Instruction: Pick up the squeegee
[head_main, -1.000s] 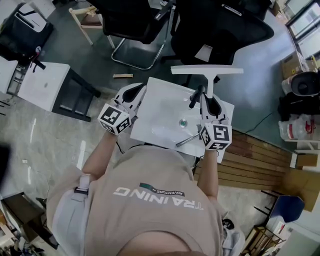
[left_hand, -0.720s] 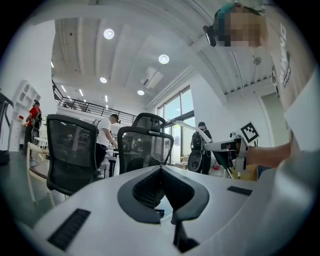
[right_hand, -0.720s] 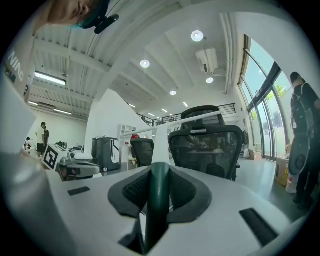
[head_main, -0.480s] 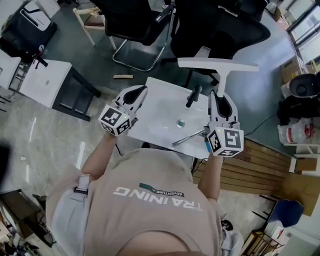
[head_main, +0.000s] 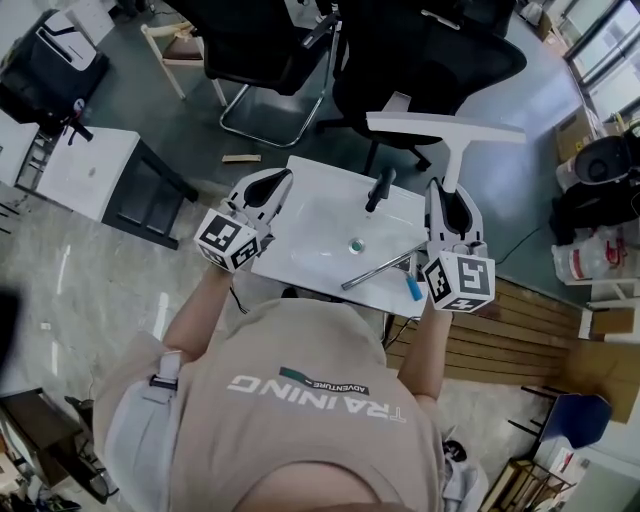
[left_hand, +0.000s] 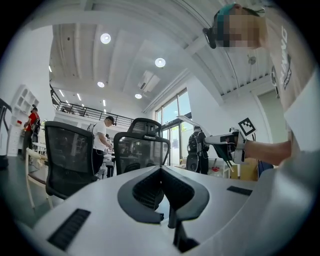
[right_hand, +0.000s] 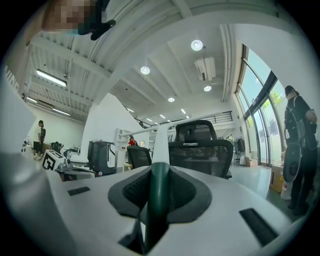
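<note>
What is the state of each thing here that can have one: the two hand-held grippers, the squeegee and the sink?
Left hand-held gripper: shut, nothing between its jaws.
Right hand-held gripper: shut on the squeegee's handle.
Squeegee: held up in the air, blade across the far end.
Sink: no water seen in it; a metal rod lies near its front edge.

Squeegee (head_main: 445, 128) in the right claw (head_main: 449, 188) above the right edge of the sink (head_main: 310, 228); left claw (head_main: 283, 177) at the left edge

1 squeegee (head_main: 445, 127), 2 grippers (head_main: 283, 178) (head_main: 452, 190), 1 sink (head_main: 318, 250), 2 office chairs (head_main: 262, 40) (head_main: 430, 62).
</note>
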